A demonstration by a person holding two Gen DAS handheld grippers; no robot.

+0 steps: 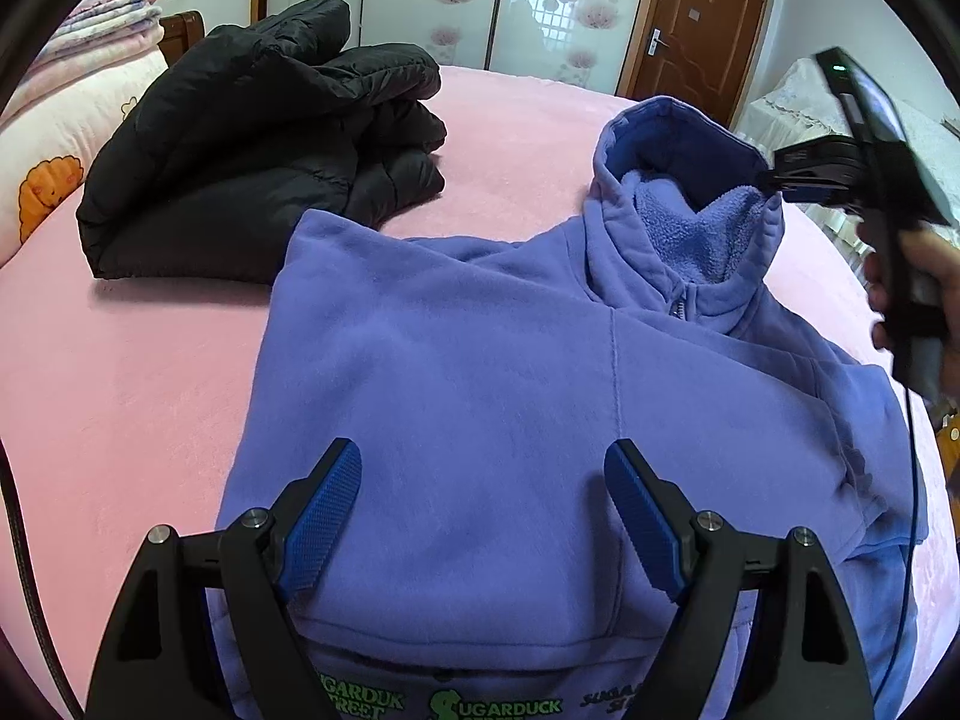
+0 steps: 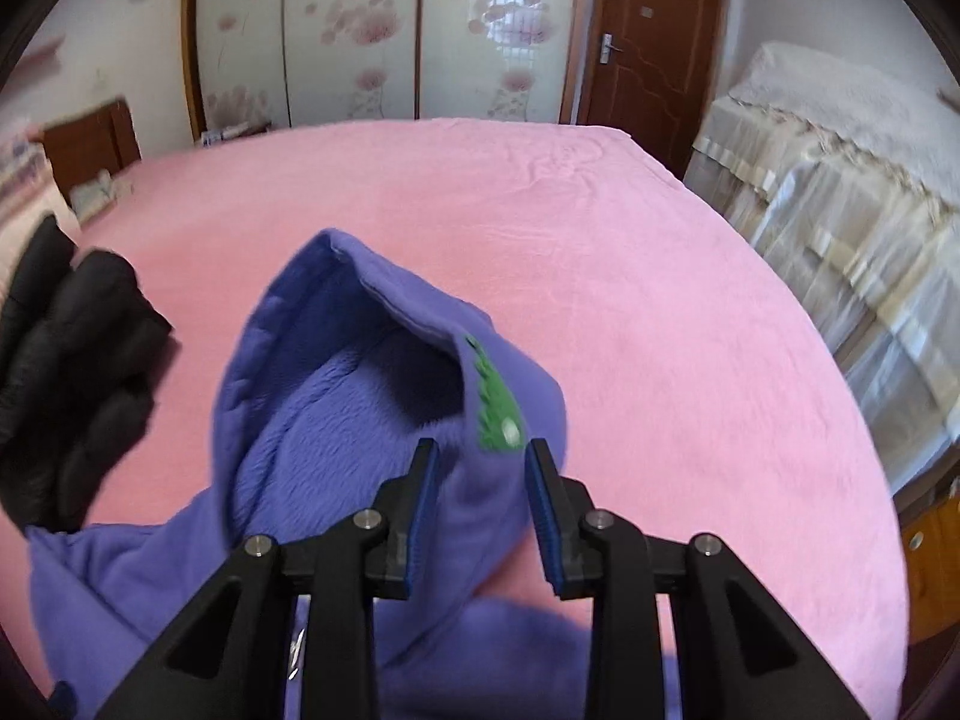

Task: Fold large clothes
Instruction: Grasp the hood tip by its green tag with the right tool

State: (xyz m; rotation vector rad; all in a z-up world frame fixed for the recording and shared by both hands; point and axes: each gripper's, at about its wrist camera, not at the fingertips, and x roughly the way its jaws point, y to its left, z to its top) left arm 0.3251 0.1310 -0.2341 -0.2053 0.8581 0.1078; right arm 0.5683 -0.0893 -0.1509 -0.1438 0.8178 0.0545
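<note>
On pink bed (image 1: pixel 510 120), purple hoodie (image 1: pixel 480 372) beside black jacket (image 1: pixel 258 156)

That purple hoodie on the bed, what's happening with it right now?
A person with a gripper in each hand is folding the purple hoodie on the pink bed. Its body is already folded over, and the left gripper hangs wide open above it, gripping nothing. The right gripper is at the hood, jaws partly open around the hood's edge, apparently not clamped. A folded black puffer jacket lies beside it.
</note>
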